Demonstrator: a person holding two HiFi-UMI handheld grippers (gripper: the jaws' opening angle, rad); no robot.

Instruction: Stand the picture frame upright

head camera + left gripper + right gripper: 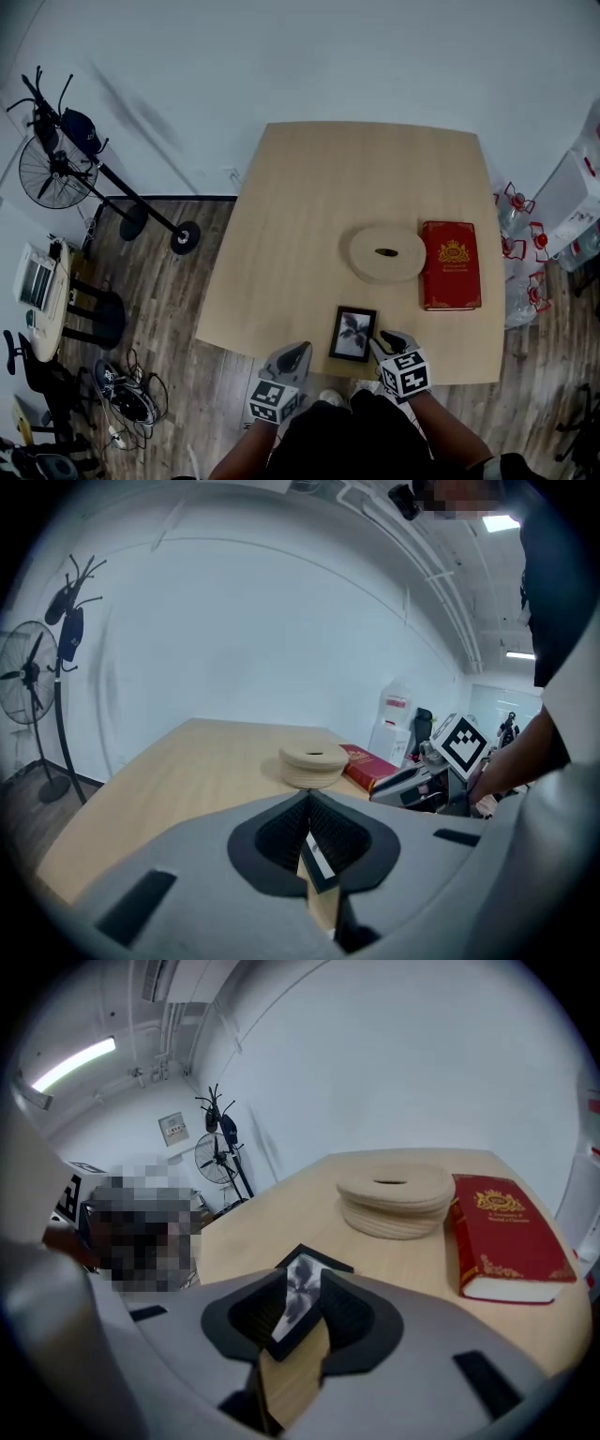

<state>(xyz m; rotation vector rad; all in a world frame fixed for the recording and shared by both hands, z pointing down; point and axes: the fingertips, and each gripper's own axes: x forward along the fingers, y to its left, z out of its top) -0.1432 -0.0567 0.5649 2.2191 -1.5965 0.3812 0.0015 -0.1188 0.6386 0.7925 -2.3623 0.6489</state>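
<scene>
The black picture frame (353,334) lies flat near the front edge of the wooden table (309,187), a grey plant photo facing up. My right gripper (380,339) is at its right side. In the right gripper view the jaws (302,1277) stand apart with the frame's near corner (311,1262) between them, and the pads do not press on it. My left gripper (302,349) is just left of the frame at the table's edge. In its own view the pads (307,803) meet at their tips, and a dark edge with a white strip shows in the slit below.
A round woven disc (387,253) and a red book (451,264) lie behind the frame, right of centre. A standing fan (56,169), a stool and cables are on the floor to the left. Boxes and bottles stand to the right of the table.
</scene>
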